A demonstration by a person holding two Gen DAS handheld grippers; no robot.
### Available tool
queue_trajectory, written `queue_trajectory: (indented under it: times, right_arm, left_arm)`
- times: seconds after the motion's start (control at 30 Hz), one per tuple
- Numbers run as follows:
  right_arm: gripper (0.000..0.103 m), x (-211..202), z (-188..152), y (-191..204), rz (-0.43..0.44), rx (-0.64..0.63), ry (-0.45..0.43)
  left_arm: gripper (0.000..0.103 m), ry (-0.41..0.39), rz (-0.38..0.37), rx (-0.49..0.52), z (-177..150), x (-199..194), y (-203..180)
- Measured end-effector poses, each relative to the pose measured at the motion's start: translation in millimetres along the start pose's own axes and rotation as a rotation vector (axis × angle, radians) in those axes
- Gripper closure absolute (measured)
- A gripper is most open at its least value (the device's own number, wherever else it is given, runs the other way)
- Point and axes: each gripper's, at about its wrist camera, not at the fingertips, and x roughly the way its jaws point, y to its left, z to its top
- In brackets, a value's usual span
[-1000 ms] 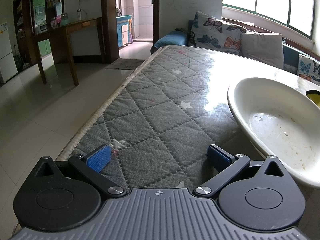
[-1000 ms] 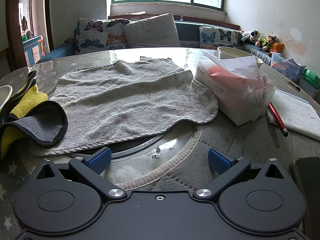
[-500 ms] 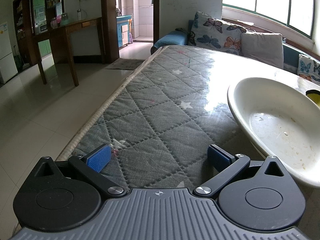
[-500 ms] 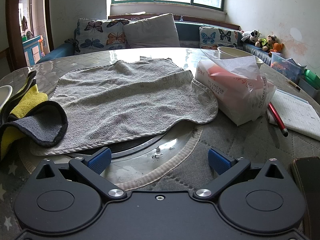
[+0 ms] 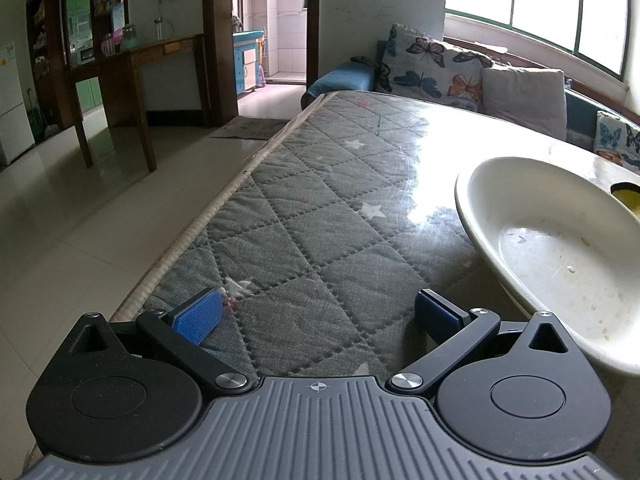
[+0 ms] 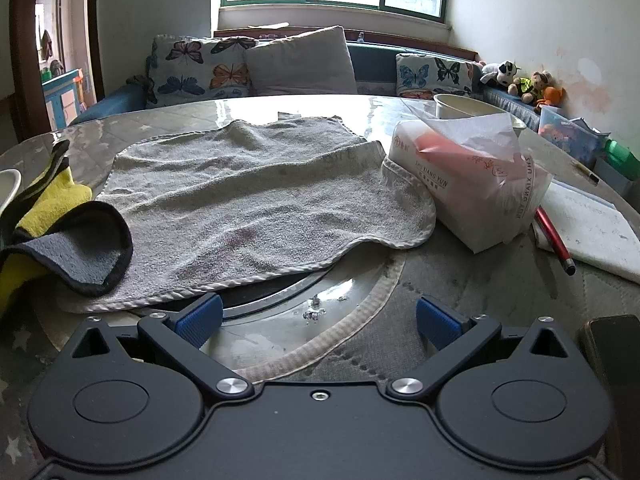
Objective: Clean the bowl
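A wide white bowl (image 5: 560, 248) with dried food specks inside sits on the table at the right of the left wrist view. My left gripper (image 5: 318, 316) rests open just left of its near rim, holding nothing. In the right wrist view only a sliver of the bowl (image 6: 8, 188) shows at the far left edge. A yellow and grey cloth (image 6: 52, 236) lies folded beside it, partly over a spread grey towel (image 6: 248, 200). My right gripper (image 6: 318, 320) is open and empty, low over the table in front of the towel.
A tissue pack (image 6: 468, 184) stands right of the towel, with a red pen (image 6: 554, 236) and a notebook (image 6: 592, 232) beyond it. A white cup (image 6: 464, 106) stands behind. A dark phone (image 6: 610, 344) lies at the near right. The quilted table's edge (image 5: 224, 208) drops to the floor on the left.
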Motion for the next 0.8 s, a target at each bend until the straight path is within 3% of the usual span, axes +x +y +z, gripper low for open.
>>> queue_trajectory:
  times: [0.8]
  right_arm:
    - [0.000,1.4,-0.5,-2.7,0.002,0.005,0.001]
  left_arm:
    - [0.000,0.001,0.004,0.005,2.2,0.2,-1.2]
